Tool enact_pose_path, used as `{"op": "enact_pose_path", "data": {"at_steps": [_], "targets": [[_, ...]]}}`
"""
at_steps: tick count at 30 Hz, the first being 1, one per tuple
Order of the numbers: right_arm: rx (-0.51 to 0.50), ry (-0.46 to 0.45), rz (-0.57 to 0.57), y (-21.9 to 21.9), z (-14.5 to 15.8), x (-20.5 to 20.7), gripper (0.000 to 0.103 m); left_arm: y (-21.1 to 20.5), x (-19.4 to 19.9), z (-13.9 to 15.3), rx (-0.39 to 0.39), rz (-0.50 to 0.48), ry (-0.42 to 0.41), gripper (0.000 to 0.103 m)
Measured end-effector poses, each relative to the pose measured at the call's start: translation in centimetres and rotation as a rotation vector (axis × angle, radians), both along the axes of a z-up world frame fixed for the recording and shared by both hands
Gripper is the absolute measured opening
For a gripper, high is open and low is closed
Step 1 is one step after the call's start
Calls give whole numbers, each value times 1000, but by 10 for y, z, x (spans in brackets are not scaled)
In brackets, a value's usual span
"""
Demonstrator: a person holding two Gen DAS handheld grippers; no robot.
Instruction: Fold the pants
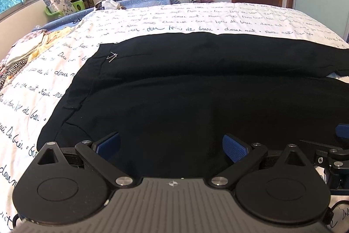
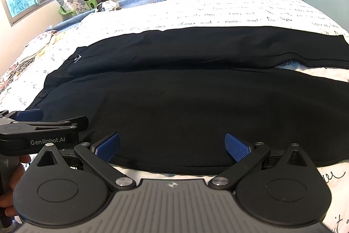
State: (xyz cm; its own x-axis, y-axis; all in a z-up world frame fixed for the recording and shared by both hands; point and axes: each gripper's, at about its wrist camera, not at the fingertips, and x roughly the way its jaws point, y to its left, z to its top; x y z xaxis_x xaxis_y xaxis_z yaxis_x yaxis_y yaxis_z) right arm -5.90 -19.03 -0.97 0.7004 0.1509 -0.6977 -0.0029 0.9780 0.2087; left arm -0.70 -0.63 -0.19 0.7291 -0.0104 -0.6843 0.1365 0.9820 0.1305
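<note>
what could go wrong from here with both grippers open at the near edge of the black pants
1. The black pants show little contrast, so a gripper may pinch one layer, or the printed bedsheet too.
2. The left gripper and right gripper sit close together on the near leg; lifting from there could leave the far cuff sagging.
3. The legs lie split, with sheet showing between them, so the fold may land crooked.

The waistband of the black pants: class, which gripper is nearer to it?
Left. The left gripper hovers open over the near leg close to the waistband; the right gripper, also open, sits further along the pants toward the cuffs.
</note>
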Motion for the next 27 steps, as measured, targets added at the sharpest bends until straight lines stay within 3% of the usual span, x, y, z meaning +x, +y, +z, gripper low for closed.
{"op": "enact_pose_path", "data": {"at_steps": [27], "targets": [[-13,-22,61,7,3,0,103,6,5,-3,-19,6,11,100]]}}
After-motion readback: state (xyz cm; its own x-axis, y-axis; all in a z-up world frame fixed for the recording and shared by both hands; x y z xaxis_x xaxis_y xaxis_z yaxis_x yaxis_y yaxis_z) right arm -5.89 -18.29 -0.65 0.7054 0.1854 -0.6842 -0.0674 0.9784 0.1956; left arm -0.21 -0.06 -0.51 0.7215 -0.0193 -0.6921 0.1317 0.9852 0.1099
